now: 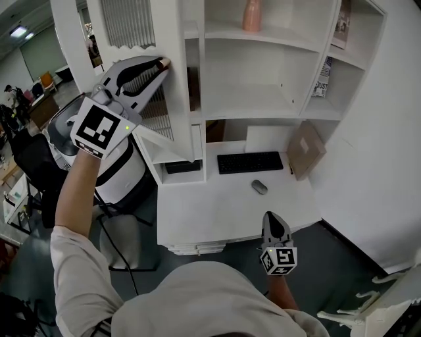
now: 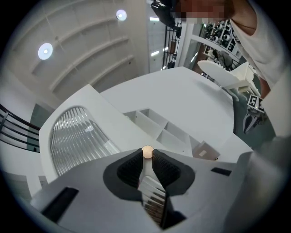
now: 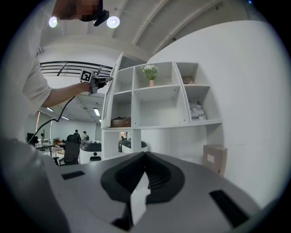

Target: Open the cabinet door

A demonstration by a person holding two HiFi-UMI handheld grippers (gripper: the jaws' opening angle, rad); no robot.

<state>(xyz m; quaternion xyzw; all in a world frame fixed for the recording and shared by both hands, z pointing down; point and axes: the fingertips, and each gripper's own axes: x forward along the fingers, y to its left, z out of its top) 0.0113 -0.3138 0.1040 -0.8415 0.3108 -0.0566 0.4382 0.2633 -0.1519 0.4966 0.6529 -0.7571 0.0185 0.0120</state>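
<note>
So the left gripper is up high at the left end of the shelf unit, clamped on the little round knob of the cabinet door. In the left gripper view the knob sits right between the two black pads, pinched at the tips. The door is white with a ribbed glass pane, and it stands swung out from the unit's left column. The right gripper view catches it nearly edge-on, angled away from the shelves, so it's partly open.

The right gripper is down low in front of the desk's front edge, well away from the door. Its jaws are closed together with nothing between them.

Other stuff around:
- The white desk has a black keyboard along its back edge under the shelves.
- A grey mouse lies just in front of the keyboard, toward the right.
- A cardboard box leans at the back right corner against the wall.
- A pink vase stands on the upper middle shelf, and the right gripper view shows flowers in it.
- Some magazines are in the right-hand compartments.

Off to the left of the desk there's a rounded white and black machine on the floor, and a black office chair past that.
</note>
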